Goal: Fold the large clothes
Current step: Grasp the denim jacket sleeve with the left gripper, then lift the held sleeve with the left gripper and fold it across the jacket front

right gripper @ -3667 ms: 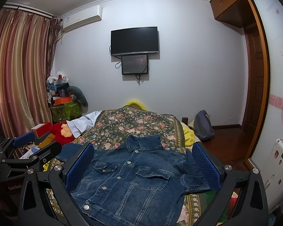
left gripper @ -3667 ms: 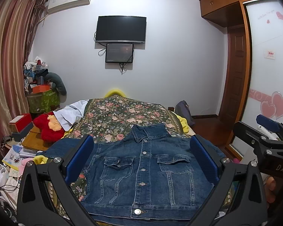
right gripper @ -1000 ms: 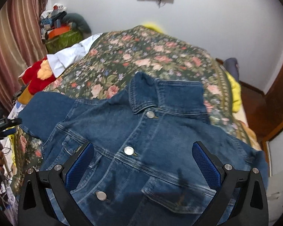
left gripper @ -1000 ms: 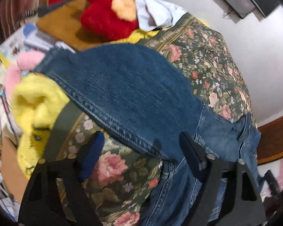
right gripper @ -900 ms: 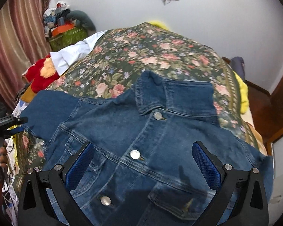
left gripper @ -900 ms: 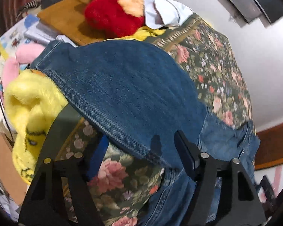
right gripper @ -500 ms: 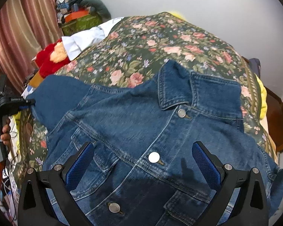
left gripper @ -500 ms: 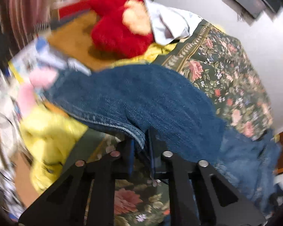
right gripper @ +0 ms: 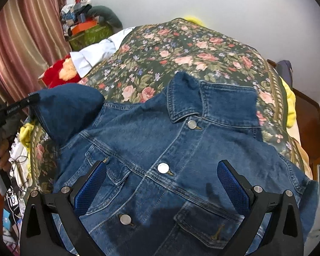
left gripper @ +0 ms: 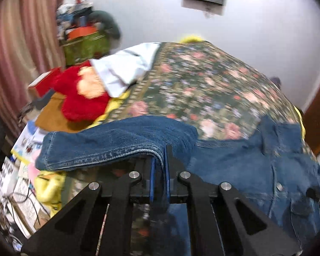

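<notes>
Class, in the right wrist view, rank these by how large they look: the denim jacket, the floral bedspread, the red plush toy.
1. denim jacket, though nearness to the camera enlarges it
2. floral bedspread
3. red plush toy, partly hidden

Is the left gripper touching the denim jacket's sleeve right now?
Touching. In the left wrist view the left gripper is shut, its blue-padded fingers pinching a fold of the sleeve of the denim jacket.

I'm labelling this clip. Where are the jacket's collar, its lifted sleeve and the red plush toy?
collar (right gripper: 213,100): right wrist view, on the flat denim flap.
sleeve (left gripper: 100,143): left wrist view, on the raised denim near its stitched hem.
red plush toy (left gripper: 83,104): left wrist view, on its red fur.
</notes>
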`<state>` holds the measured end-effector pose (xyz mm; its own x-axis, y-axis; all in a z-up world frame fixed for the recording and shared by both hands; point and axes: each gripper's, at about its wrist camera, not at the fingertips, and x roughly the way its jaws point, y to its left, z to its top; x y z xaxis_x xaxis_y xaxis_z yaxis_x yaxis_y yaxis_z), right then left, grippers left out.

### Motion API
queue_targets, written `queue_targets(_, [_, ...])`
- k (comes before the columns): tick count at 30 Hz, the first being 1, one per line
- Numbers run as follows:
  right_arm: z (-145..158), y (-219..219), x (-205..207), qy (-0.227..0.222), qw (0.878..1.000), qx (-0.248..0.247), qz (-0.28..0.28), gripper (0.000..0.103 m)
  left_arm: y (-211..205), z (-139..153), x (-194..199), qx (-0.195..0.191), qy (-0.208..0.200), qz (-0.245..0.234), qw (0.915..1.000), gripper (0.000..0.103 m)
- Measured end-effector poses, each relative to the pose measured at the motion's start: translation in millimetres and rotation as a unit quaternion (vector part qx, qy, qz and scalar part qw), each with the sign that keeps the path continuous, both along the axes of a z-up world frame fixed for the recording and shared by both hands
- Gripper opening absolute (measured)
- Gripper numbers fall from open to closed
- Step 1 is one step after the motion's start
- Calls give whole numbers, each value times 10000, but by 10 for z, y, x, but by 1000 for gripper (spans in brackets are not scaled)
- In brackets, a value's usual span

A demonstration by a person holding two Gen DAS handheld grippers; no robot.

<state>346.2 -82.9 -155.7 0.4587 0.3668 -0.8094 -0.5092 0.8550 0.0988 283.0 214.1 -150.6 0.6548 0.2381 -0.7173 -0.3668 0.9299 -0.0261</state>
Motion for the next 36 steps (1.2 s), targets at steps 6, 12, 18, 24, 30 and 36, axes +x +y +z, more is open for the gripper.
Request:
queue_targets(6, [115,-253,-82,-114,9998,17,-138,103,-704,-327,151,-157,470,-917,9946,6])
queue_targets(12, [176,-484,-170,-172,9995,62,-255,103,-1100,-904,274,-813,1424,-1267,9783,7])
queue_targets(18, [203,-619,-247,-154,9993,82,-319,103,-1009,-1099,194,-1305,1710,-1057,9709,24])
queue_targets(24, [205,-656,-269,-165,9992,132,-328,103,-775,-892,-168,-1387,1404,-801,9770,49])
queue_targets(30, [159,-567,-239,-37,9994,191,-277,103,-36,-652,-448,-1474,883,19,9851,61])
queue_targets(36, [101,-412,-206,24,9997,155,-198,103,811,-791,-601,-2301,819,1013,9644,61])
